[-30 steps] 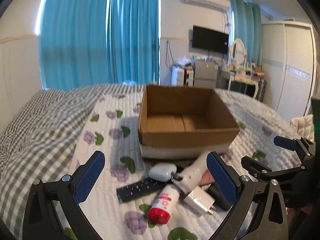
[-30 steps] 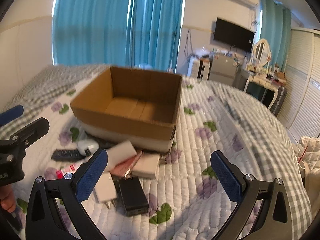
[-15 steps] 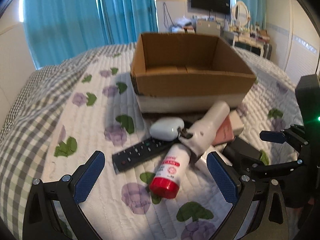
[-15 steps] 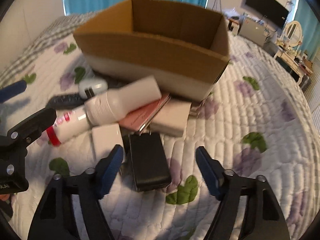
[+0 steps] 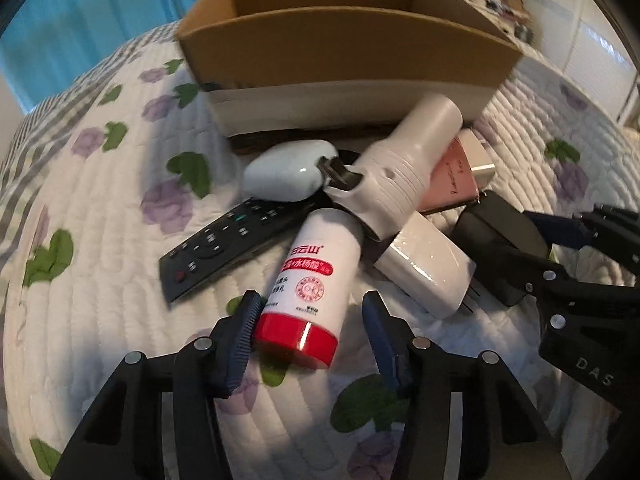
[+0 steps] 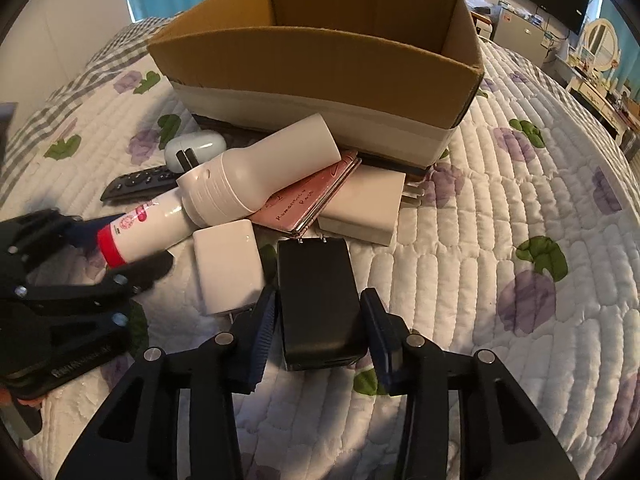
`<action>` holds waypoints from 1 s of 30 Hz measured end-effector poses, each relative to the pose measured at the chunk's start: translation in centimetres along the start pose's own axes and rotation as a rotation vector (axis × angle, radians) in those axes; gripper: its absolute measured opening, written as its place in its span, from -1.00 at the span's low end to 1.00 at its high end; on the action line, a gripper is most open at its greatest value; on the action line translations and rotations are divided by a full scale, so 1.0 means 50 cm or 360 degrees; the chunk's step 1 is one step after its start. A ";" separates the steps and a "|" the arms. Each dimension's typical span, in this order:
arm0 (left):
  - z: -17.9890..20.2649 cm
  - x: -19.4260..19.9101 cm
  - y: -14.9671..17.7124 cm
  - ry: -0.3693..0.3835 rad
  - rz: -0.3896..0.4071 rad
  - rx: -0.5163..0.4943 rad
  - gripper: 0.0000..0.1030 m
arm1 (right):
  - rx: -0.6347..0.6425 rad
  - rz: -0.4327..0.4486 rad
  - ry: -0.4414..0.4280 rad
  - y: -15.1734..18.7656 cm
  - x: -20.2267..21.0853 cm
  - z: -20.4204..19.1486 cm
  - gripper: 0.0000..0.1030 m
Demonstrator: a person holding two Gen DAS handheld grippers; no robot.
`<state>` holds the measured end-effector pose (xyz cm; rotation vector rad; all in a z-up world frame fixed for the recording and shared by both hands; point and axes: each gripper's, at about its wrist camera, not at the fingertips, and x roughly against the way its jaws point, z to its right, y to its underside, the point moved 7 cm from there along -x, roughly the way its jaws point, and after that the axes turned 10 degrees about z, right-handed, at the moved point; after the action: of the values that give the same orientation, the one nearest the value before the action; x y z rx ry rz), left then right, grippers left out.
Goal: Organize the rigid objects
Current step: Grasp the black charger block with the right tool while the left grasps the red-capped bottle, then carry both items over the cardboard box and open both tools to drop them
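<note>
A pile of rigid objects lies on the quilt in front of an open cardboard box. My left gripper is open, its pads on either side of the red-capped white bottle, a gap showing on the right. My right gripper is open, its pads close on both sides of the black charger. The bottle also shows in the right wrist view. A white cylindrical device lies across the pile.
Also in the pile: a black remote, a pale earbud case, a white charger, a pink notebook and a beige adapter. The flowered quilt spreads to the right.
Both grippers have come down and forward to the pile and narrowed. The left now straddles the bottle, the right straddles the black charger.
</note>
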<state>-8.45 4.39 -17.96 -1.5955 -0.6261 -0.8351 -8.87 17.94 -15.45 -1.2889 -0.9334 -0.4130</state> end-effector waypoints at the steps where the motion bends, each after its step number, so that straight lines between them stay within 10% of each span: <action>1: 0.005 -0.005 -0.002 -0.0004 -0.0007 -0.0017 0.05 | 0.0000 -0.0005 0.0000 -0.005 0.002 0.001 -0.19; 5: 0.016 0.004 -0.011 0.0037 0.0006 -0.0045 -0.27 | 0.0007 0.0001 0.0008 -0.013 0.010 -0.001 -0.20; 17: 0.050 0.154 0.003 0.0004 0.0211 -0.0030 -0.30 | 0.0054 0.0122 0.0026 -0.022 0.087 -0.023 -0.24; 30: 0.015 0.261 -0.166 -0.0040 0.0474 0.0014 -0.30 | 0.0085 0.0467 0.0022 -0.179 0.269 -0.006 -0.24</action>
<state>-6.92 6.06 -2.65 -1.6437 -0.3956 -0.5912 -7.38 18.27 0.64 -1.3477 -0.7244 -0.1664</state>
